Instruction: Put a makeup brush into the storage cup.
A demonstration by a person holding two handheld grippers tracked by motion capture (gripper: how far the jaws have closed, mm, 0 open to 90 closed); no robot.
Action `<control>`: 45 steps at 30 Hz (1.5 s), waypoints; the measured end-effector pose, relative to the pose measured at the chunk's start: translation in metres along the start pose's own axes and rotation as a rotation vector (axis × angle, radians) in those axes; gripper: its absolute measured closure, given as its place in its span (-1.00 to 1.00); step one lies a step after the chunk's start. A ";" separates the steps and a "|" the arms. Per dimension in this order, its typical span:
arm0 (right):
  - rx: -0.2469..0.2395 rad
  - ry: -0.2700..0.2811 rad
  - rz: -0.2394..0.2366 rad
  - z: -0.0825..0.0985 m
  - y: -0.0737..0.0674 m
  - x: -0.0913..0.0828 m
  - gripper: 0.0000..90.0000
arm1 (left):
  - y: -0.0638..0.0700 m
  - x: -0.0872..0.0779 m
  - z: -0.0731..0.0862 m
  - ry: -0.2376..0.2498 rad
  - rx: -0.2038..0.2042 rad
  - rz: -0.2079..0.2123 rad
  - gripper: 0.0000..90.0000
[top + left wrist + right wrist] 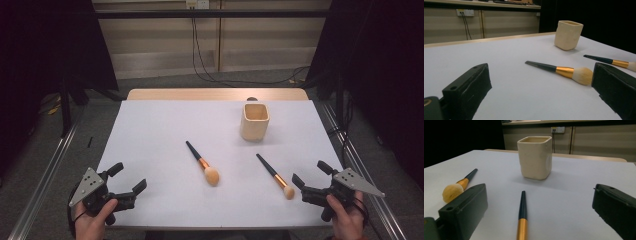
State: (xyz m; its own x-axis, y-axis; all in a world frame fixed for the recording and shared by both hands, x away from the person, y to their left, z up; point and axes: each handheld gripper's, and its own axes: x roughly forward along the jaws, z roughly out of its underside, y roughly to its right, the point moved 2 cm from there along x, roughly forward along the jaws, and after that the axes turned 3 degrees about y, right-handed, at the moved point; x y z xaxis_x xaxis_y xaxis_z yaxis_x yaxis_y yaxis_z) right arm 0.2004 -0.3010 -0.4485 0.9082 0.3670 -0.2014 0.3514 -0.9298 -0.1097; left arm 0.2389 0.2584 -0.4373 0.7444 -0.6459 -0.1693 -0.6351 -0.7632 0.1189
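Left claw [127,178]: yours, at the near left corner of the desk [150,130], jaws spread, nothing between them.
Right claw [311,174]: near right corner, jaws spread, nothing gripped; in the right gripper view the handle of the right brush [522,217] lies on the desk between the jaws, untouched.
Left brush [202,163]: flat mid-desk, bristles toward you, handle angled away to the left.
Right brush [275,176]: flat, just left of your right claw, bristle tip near the front edge.
Cup [255,121]: upright, cream, square-mouthed, beyond both brushes, right of centre, well apart from them.
Edges: both claws sit at the front edge; the cup stands clear of the far edge.
Open room: whole left half and far left of the desk bare; wide gap between the two brushes.
Surface: white sheet over a wooden top, wood strip showing at the far edge.
Room: grey floor, black drapes either side, pale wall with a socket [196,4] and hanging cables.
Count: two claws, two brushes, one cup.
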 end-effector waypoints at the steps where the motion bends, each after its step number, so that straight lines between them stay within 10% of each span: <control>1: 0.003 0.002 -0.001 0.000 0.000 0.000 -1.00 | 0.000 0.000 0.000 -0.003 0.007 0.006 -0.95; 45: -0.006 -0.011 -0.012 0.001 -0.002 0.002 -1.00 | 0.022 0.063 -0.046 0.015 0.086 0.106 -0.95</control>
State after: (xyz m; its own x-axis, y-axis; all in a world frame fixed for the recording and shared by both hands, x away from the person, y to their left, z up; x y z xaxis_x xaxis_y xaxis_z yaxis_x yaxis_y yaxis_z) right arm 0.2014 -0.2983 -0.4493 0.9012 0.3785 -0.2111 0.3637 -0.9254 -0.1065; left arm 0.2812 0.1996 -0.3999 0.6745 -0.7239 -0.1453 -0.7255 -0.6863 0.0511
